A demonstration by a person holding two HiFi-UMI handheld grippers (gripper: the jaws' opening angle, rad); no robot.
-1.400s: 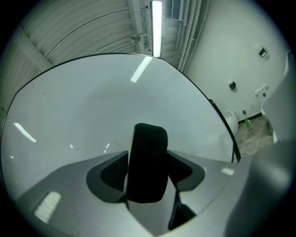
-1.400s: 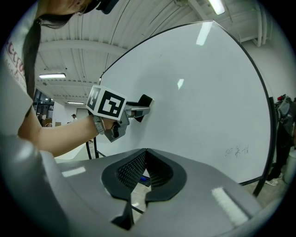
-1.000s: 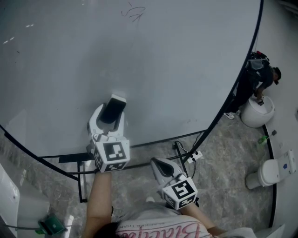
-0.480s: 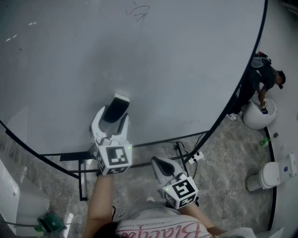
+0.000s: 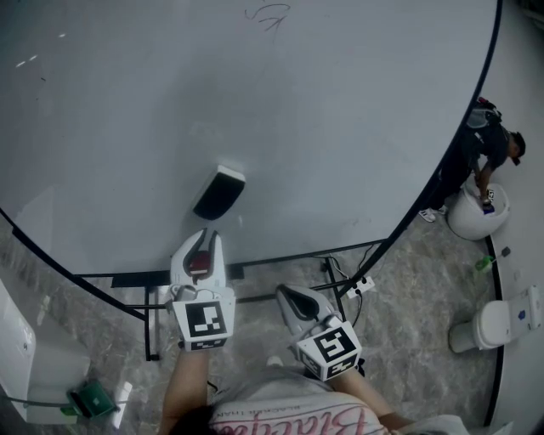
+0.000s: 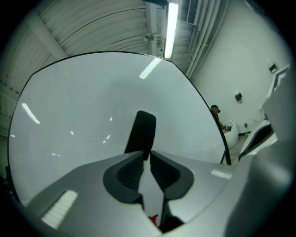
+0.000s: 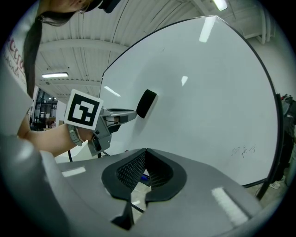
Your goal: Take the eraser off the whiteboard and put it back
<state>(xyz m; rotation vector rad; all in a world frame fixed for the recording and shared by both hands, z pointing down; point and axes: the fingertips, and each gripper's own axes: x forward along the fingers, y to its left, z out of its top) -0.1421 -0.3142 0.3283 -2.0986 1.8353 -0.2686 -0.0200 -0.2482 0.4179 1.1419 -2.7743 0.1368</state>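
One black eraser (image 5: 219,193) clung to the whiteboard (image 5: 340,127), just on the far side of the left gripper (image 5: 206,235), whose fingers were closing on nothing. The right gripper (image 5: 286,295) had its fingers together, empty.

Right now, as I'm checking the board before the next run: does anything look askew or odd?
Slightly: the eraser clings to the whiteboard at a slant, alone mid-board. A small scribble marks the board near its top edge. Nothing looks damaged or spilled.
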